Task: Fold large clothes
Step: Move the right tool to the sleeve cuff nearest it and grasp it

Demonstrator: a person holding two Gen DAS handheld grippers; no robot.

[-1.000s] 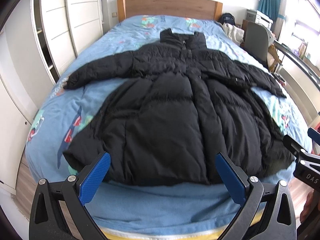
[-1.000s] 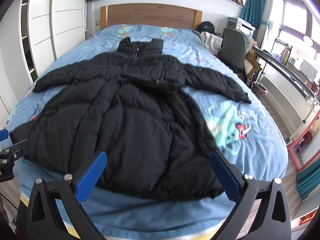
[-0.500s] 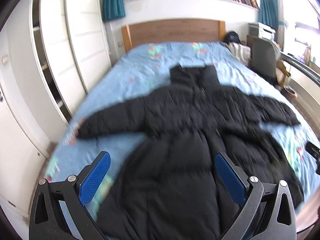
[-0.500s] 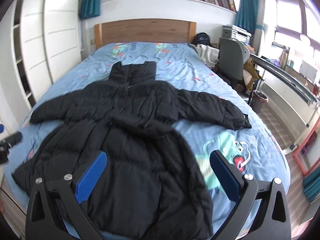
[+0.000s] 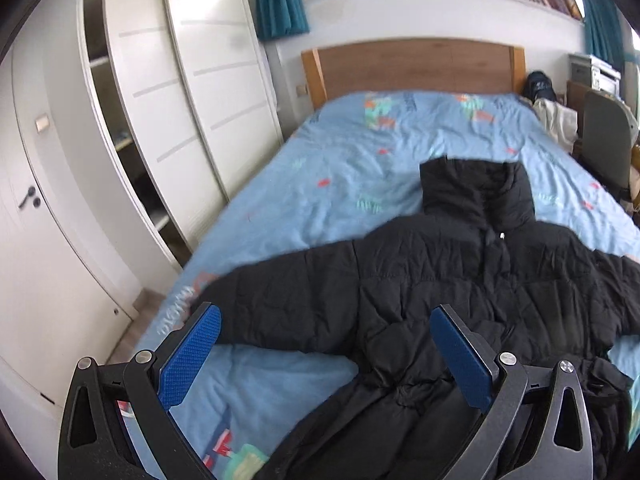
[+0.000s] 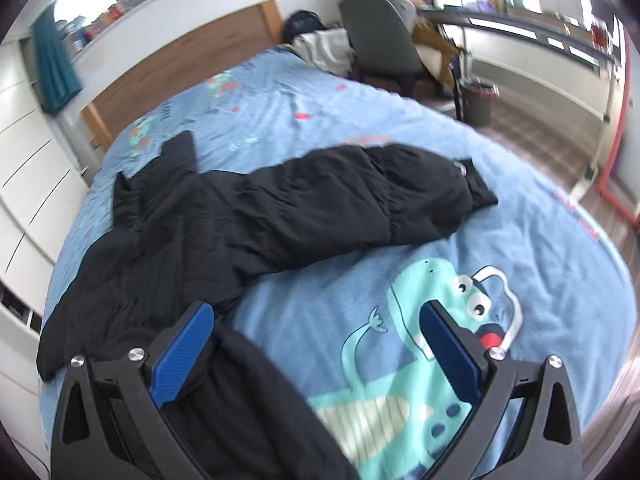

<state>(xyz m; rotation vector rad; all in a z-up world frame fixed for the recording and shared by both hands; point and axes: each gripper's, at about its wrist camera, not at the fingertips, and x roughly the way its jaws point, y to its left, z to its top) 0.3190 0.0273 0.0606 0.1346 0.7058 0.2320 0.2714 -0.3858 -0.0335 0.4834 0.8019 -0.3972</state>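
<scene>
A large black puffer jacket (image 5: 440, 288) lies spread face up on the blue bed cover (image 5: 360, 168), collar toward the headboard, both sleeves stretched out sideways. My left gripper (image 5: 326, 354) is open above the jacket's left armpit, with the left sleeve (image 5: 280, 300) just beyond its fingers. In the right wrist view the jacket (image 6: 192, 232) fills the left side, and its right sleeve (image 6: 380, 200) reaches out to a cuff. My right gripper (image 6: 320, 354) is open over the bed cover (image 6: 360, 112) beside the jacket's side edge. Neither gripper holds anything.
White wardrobe doors (image 5: 192, 80) and a white door (image 5: 36, 208) run along the bed's left side. A wooden headboard (image 5: 416, 68) stands at the far end. On the right are a grey chair (image 6: 380, 32), a bin (image 6: 478, 98) and a desk under the window.
Both grippers have moved forward from the foot of the bed over the jacket, the left swinging toward the left sleeve, the right toward the right sleeve. Both stay open.
</scene>
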